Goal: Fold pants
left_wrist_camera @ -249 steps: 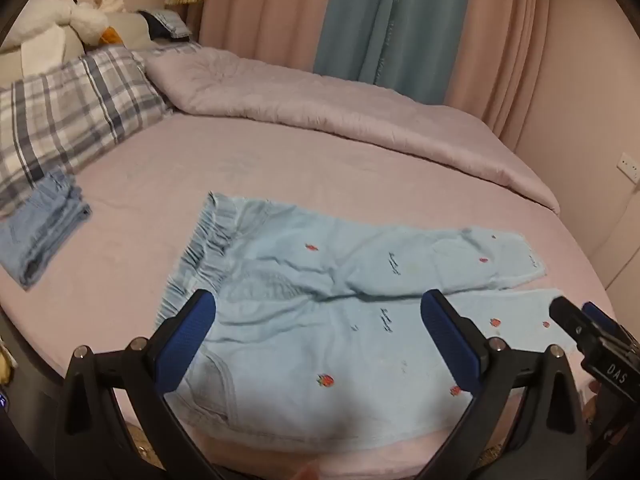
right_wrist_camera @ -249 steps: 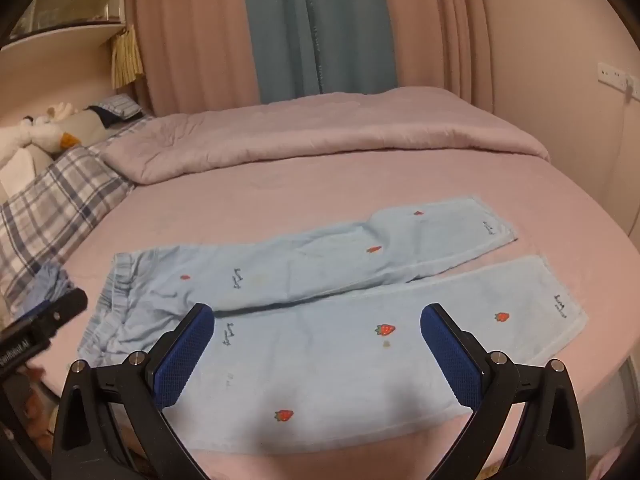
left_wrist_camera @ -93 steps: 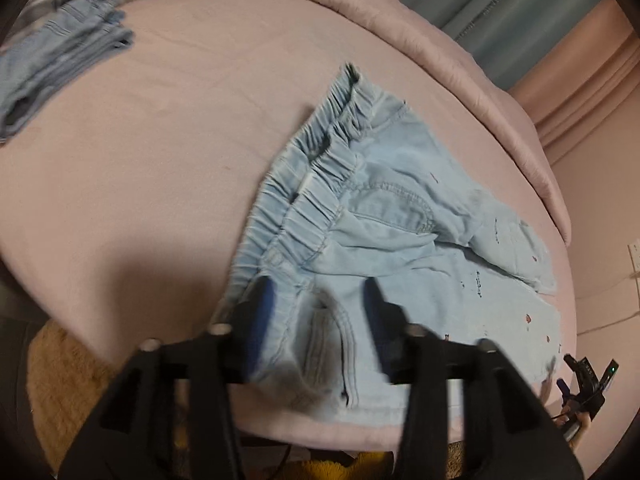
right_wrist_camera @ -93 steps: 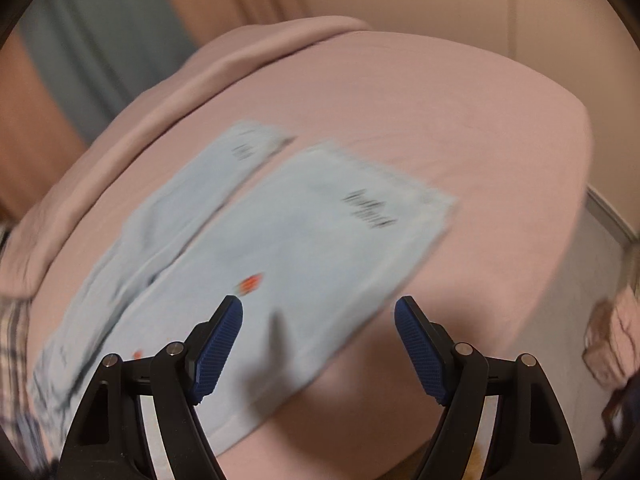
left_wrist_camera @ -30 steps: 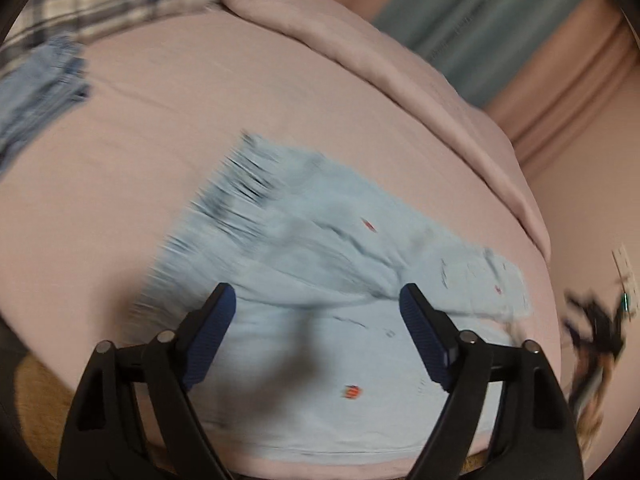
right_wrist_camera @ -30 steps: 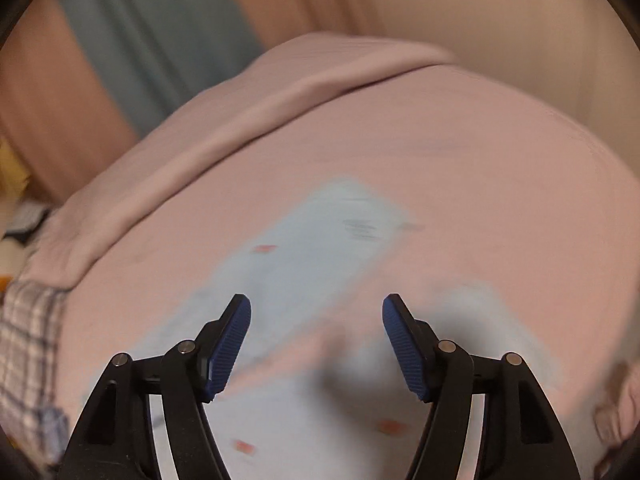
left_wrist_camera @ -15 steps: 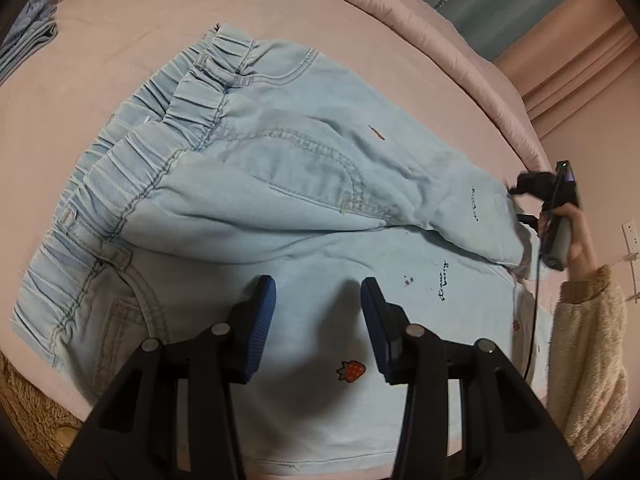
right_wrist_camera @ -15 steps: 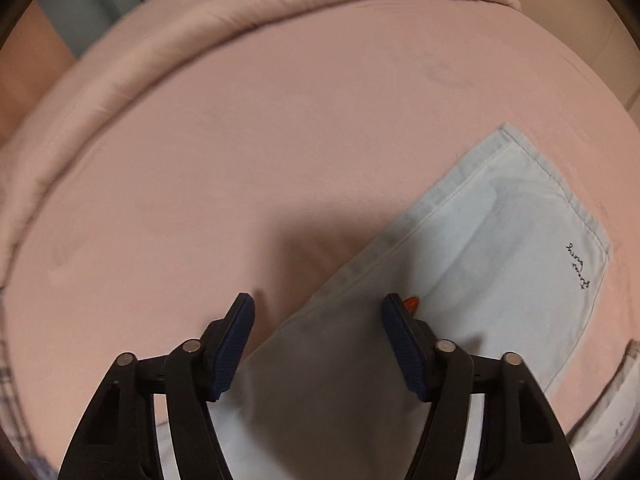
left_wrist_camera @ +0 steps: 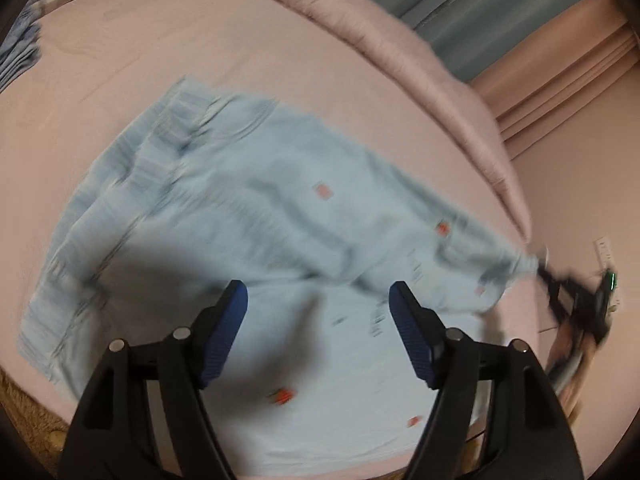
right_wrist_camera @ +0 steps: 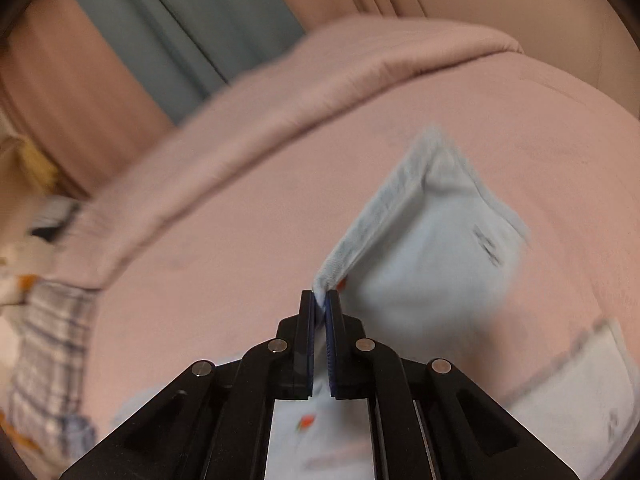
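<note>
Two grippers work over a pink bed (left_wrist_camera: 240,40) on which light-blue pants (left_wrist_camera: 248,216) with small red strawberry prints lie spread, waistband toward ten o'clock in the left wrist view and legs running toward four o'clock. The right gripper (right_wrist_camera: 320,300) has just been closing, and its jaws are now pinched tight on the edge of the far leg near the hem (right_wrist_camera: 448,216), which rises off the bed and drapes from the pads; the other leg's hem (right_wrist_camera: 580,384) lies flat at four o'clock in the right wrist view. The left gripper (left_wrist_camera: 318,308) hovers above the seat and upper-leg area, its jaws having just been opening; they stand wide apart with no cloth between them. In the left wrist view the right gripper appears blurred at three o'clock, at the tip of the lifted leg. The step in hand looks like the lengthwise fold, one leg carried over onto the other. Next, the left gripper probably needs a hold on the far side of the waistband, so both ends can travel across together and land edge to edge.
</note>
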Demonstrator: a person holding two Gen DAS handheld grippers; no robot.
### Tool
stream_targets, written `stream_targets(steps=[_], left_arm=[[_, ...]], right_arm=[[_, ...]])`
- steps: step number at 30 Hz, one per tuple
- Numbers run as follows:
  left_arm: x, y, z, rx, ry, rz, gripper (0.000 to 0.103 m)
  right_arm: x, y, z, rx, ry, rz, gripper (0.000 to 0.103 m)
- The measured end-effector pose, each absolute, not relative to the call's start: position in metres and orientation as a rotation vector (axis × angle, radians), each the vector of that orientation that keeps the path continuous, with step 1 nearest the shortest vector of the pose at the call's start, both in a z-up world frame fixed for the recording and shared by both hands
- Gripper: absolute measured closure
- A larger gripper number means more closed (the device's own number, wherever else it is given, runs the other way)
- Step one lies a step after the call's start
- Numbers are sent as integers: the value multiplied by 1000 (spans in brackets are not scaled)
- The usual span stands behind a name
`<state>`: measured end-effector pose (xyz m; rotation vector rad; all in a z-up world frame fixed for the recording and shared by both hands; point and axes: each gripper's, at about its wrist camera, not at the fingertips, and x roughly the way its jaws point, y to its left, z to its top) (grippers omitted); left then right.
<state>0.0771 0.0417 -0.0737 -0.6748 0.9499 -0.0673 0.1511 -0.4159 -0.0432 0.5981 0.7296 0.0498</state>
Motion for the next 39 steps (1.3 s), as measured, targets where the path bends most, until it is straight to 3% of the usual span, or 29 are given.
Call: stream_targets(steps=[5, 10, 12, 15, 16, 17, 22, 29, 36, 39], left_arm=[[129, 21, -70, -720, 974, -112, 30], [195, -8, -81, -644, 1026, -56, 31], [214, -12, -92, -661, 1046, -56, 37], [234, -13, -111, -705, 1106, -14, 69], [236, -13, -113, -688, 1102, -3, 88], [235, -12, -112, -655, 1090, 12, 97], [200, -2, -87, -709, 982, -39, 100], [67, -5, -21, -629, 800, -177, 100], [2, -12, -83, -653, 950, -156, 93], [3, 1, -105, -731, 1015, -113, 79]], right_arm=[[75, -408, -81, 659, 699, 45, 97], [110, -405, -105, 653, 786, 4, 97], [114, -400, -108, 679, 810, 16, 97], [116, -399, -110, 696, 823, 20, 97], [116, -400, -110, 698, 821, 25, 97], [119, -400, -110, 703, 820, 32, 97], [104, -402, -106, 692, 803, 37, 97], [76, -411, -76, 675, 705, 33, 97], [54, -407, -93, 660, 753, -41, 97], [56, -407, -115, 688, 812, -58, 97]])
